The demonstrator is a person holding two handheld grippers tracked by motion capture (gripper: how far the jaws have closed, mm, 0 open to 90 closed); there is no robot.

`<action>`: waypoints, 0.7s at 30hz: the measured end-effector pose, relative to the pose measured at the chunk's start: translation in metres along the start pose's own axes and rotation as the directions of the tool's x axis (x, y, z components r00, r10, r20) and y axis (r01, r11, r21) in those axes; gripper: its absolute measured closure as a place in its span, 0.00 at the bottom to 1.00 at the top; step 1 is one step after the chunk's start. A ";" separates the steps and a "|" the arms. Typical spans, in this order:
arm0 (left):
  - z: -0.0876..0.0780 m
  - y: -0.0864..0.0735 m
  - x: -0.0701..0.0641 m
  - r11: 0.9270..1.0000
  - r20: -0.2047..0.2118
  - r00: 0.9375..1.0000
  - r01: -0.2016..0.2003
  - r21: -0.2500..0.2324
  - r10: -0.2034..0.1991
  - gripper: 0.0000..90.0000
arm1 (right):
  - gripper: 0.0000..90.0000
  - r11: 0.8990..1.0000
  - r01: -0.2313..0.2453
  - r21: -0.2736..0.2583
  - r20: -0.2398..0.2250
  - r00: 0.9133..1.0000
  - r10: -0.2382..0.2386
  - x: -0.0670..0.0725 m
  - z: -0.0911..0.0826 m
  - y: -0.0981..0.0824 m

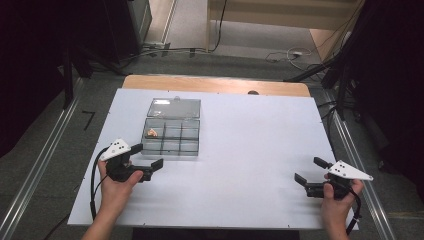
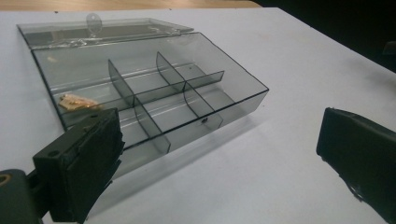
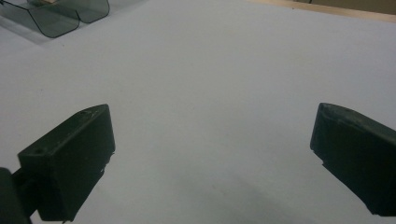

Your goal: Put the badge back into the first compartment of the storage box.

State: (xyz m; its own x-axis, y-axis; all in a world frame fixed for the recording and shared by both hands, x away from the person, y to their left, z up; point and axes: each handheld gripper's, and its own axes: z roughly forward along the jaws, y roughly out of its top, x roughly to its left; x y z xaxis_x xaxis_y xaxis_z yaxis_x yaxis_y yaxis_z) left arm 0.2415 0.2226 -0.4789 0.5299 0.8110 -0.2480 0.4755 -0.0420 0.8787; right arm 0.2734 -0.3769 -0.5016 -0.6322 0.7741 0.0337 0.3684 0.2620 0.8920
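A clear smoky plastic organiser box [image 1: 171, 136] with several compartments lies on the white table top, its lid [image 1: 174, 107] folded open behind it. A small orange-tan object [image 1: 152, 133] rests in the far left compartment; in the left gripper view that object [image 2: 76, 102] sits just beyond my left jaw. My left gripper [image 1: 147, 156] stands open just in front of the box's near left corner [image 2: 140, 154], holding nothing. My right gripper [image 1: 311, 170] is open over bare table near the right edge, far from the box [image 3: 56, 16].
The white sheet [image 1: 240, 150] covers a wooden table whose back edge [image 1: 215, 84] shows. Metal rails [image 1: 40, 165] run along both sides. Cables [image 1: 295, 55] lie on the floor behind the table.
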 end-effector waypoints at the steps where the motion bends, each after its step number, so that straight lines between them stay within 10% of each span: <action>1: -0.001 -0.002 0.001 1.000 -0.002 1.000 0.001 -0.001 -0.001 0.00 | 0.00 1.000 -0.002 -0.001 0.000 1.000 0.002 0.000 0.000 0.000; 21: -0.034 -0.040 0.027 1.000 -0.044 0.999 0.019 -0.013 -0.020 0.00 | 0.00 1.000 0.001 0.002 0.002 1.000 -0.001 0.000 0.000 0.000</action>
State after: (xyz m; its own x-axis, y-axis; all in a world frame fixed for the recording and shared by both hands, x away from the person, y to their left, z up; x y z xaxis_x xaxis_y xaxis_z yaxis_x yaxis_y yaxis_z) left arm 0.2124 0.2659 -0.5069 0.4888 0.8367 -0.2469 0.4765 -0.0190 0.8790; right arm 0.2733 -0.3767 -0.5017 -0.6314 0.7749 0.0315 0.3688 0.2643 0.8911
